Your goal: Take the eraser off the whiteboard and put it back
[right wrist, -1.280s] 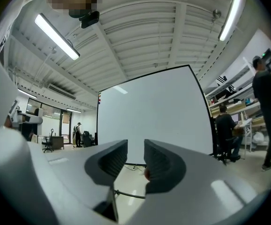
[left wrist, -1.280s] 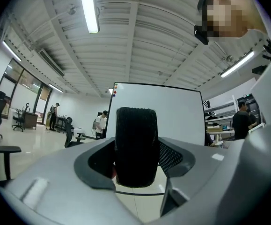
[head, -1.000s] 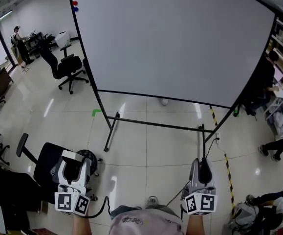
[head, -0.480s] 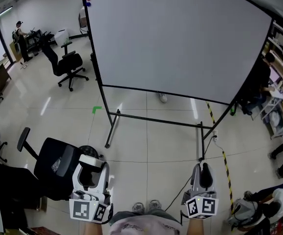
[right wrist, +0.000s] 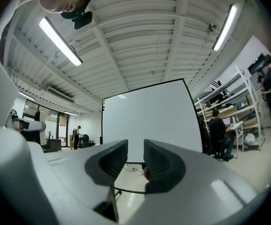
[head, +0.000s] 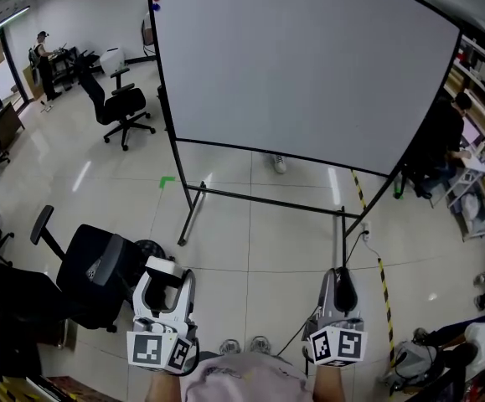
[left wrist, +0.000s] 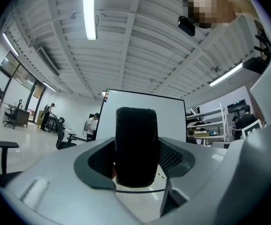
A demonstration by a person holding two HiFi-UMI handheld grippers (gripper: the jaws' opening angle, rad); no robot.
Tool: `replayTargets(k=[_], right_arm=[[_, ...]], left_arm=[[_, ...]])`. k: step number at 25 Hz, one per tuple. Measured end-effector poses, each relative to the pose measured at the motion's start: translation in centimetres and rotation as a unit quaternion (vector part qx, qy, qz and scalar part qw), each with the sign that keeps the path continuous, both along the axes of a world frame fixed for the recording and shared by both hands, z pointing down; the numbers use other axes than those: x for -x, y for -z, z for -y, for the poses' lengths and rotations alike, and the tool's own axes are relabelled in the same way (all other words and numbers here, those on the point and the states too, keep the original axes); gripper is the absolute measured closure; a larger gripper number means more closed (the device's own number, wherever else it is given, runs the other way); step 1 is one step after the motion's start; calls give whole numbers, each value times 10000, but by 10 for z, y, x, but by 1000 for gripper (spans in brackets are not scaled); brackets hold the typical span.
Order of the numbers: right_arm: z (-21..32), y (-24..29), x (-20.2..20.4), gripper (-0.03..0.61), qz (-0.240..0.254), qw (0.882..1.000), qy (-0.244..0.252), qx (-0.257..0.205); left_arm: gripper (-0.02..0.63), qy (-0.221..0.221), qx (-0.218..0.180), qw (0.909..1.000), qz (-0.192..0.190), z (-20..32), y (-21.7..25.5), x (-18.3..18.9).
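The big whiteboard (head: 309,65) stands on a black frame ahead of me, its face blank; it also fills the middle of the left gripper view (left wrist: 172,118) and the right gripper view (right wrist: 144,121). My left gripper (head: 165,276) is low at the left, shut on the black felt eraser (left wrist: 135,146), which stands upright between its jaws. My right gripper (head: 340,287) is low at the right, its jaws a narrow gap apart with nothing between them (right wrist: 135,156). Both grippers are well short of the board.
A black office chair (head: 100,279) stands close at my left, another chair (head: 125,107) farther back. The board's stand legs (head: 193,216) rest on the tiled floor. Yellow-black tape (head: 384,283) and a cable run at the right. Shelves (head: 477,99) and a person (head: 443,136) are at the right.
In the head view my left gripper has shifted right and a little up, still with the eraser. The board and the near chair have shifted in view. The jaws look the same.
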State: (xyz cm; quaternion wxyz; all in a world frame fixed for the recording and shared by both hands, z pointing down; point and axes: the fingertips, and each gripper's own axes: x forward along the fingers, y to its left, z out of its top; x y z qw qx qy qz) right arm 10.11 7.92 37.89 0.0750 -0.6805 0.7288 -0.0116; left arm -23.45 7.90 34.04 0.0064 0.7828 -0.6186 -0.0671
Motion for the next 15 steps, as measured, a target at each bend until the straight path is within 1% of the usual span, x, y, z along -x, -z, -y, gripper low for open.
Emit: replayTargets(k=[3,6,13,15], right_arm=[[-8,0,-1,469,19,10000,76,12],[-12,0,-6,469,7,9999,112,-26],[-20,1,-14,469,57,9998,172,-47],[-22,1,-15,469,63,9998,192,-57]], left_arm=[[345,-157,-71,9998,30,-3,5,-20],[345,-202,-136,9997,16,-3,8,-33],[348,-231,-105,9996,123,-9,10,-47],[350,-169,-53,9998,-9,-10,9,-47]])
